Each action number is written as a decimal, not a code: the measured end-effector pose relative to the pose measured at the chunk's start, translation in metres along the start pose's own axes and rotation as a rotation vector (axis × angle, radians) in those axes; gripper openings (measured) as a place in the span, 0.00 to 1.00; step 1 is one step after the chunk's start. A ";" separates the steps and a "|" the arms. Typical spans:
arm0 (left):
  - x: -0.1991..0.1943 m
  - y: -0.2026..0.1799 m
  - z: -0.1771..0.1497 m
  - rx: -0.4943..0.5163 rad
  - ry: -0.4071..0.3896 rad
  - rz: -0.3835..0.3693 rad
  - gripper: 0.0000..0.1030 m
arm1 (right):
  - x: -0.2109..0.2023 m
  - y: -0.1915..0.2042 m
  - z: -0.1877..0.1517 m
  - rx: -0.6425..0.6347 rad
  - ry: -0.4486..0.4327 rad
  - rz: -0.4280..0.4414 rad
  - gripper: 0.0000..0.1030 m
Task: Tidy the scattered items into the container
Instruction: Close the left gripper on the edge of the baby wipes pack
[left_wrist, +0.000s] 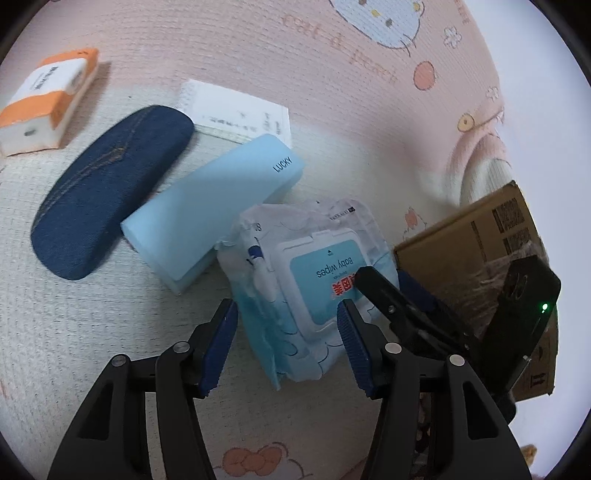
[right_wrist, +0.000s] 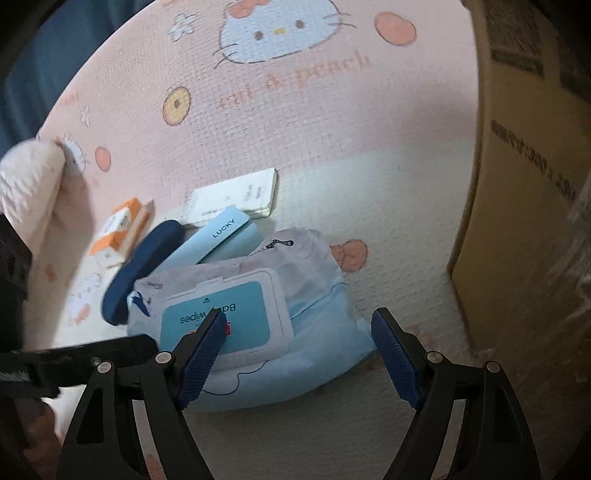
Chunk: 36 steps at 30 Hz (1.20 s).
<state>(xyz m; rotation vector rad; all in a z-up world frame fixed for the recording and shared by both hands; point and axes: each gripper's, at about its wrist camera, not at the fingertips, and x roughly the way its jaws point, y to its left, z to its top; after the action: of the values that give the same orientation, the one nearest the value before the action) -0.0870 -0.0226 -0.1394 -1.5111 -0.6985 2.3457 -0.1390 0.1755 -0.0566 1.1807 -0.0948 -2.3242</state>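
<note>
both grippers, left (left_wrist: 286, 345) and right (right_wrist: 299, 356), gape wide over the wipes pack (left_wrist: 314, 280); only the right view shows the cat face (right_wrist: 279, 29) (on the mat).

Soft dim indoor light, washed-out pink cast; heavy fisheye curvature, black vignetted corners; slight motion blur, faint shadows

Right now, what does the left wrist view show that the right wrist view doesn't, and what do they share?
Only the left wrist view shows the right gripper from outside, its green light lit, beside the cardboard box.

Only the right wrist view shows the Hello Kitty face on the mat and a pale pink cushion at the left edge.

Both show the baby wipes pack between open fingers, the light blue LUCKY case, the denim case, the orange tissue pack and the white booklet.
</note>
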 end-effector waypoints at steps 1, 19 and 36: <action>0.001 0.000 0.000 0.003 0.007 -0.004 0.52 | -0.004 0.000 -0.001 0.015 0.000 0.035 0.73; -0.004 0.008 0.005 0.060 0.073 0.050 0.45 | -0.017 0.013 -0.027 0.097 0.118 0.034 0.72; 0.002 0.007 0.012 0.091 0.081 0.049 0.43 | 0.022 -0.011 -0.021 0.259 0.194 0.152 0.72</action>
<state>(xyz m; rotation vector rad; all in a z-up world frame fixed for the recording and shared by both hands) -0.0989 -0.0302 -0.1406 -1.5905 -0.5345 2.3032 -0.1376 0.1777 -0.0886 1.4649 -0.4111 -2.0989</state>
